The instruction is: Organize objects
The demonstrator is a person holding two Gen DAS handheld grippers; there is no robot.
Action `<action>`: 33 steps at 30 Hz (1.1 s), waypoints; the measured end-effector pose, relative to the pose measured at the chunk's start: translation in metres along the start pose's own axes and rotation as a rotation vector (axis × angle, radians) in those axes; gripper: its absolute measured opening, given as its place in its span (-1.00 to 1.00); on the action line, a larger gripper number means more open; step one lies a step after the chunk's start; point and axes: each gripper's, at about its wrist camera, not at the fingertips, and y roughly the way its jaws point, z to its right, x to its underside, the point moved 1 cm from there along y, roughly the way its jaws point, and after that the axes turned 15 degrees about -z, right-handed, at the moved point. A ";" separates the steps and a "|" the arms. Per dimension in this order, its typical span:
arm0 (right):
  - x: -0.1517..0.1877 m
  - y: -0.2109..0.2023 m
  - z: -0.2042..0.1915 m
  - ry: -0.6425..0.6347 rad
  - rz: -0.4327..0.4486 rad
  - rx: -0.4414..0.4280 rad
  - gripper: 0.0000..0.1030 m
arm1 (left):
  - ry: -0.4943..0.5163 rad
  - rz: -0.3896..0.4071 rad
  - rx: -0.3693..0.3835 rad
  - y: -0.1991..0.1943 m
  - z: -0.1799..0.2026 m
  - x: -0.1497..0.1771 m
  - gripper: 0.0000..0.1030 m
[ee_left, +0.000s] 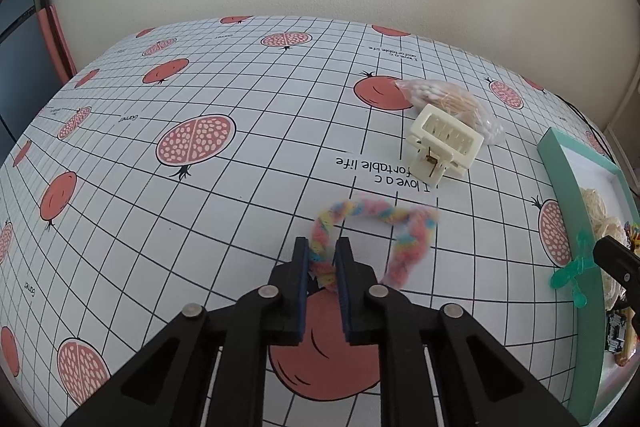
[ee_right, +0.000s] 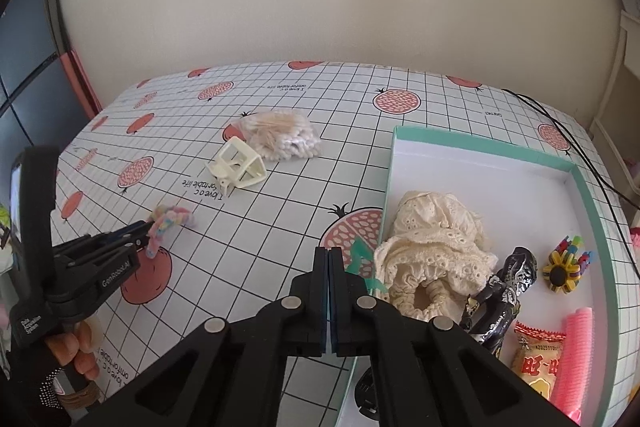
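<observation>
The scrunchie (ee_left: 372, 235) is smeared by blur at its far loop, and its near end is hidden between the left gripper (ee_left: 323, 261) pads. The box (ee_left: 576, 211) is cut off by the left view's right edge, so its contents there are mostly unreadable. In the right view the green clip (ee_right: 362, 263) is largely hidden behind the right gripper (ee_right: 328, 259) fingers. The snack packet (ee_right: 536, 363) and pink roller (ee_right: 576, 351) run off the bottom edge. The bag (ee_right: 280, 139) contents are too small to identify.
</observation>
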 end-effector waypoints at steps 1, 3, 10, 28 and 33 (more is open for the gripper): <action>0.000 -0.001 0.001 -0.001 0.000 -0.006 -1.00 | 0.000 -0.001 0.002 0.000 0.000 0.000 -0.80; 0.001 -0.004 0.001 -0.001 0.004 -0.002 -1.00 | 0.000 -0.002 0.013 0.000 -0.001 0.001 -0.82; 0.006 -0.010 -0.001 -0.021 0.006 0.011 -1.00 | -0.004 0.004 0.038 -0.004 -0.005 0.005 -0.84; 0.013 0.003 -0.014 -0.067 -0.038 0.061 -0.94 | -0.011 0.046 0.092 -0.022 -0.019 0.018 -0.84; 0.012 0.008 -0.016 -0.066 -0.044 0.070 -0.56 | -0.014 0.048 0.107 -0.022 -0.021 0.020 -0.84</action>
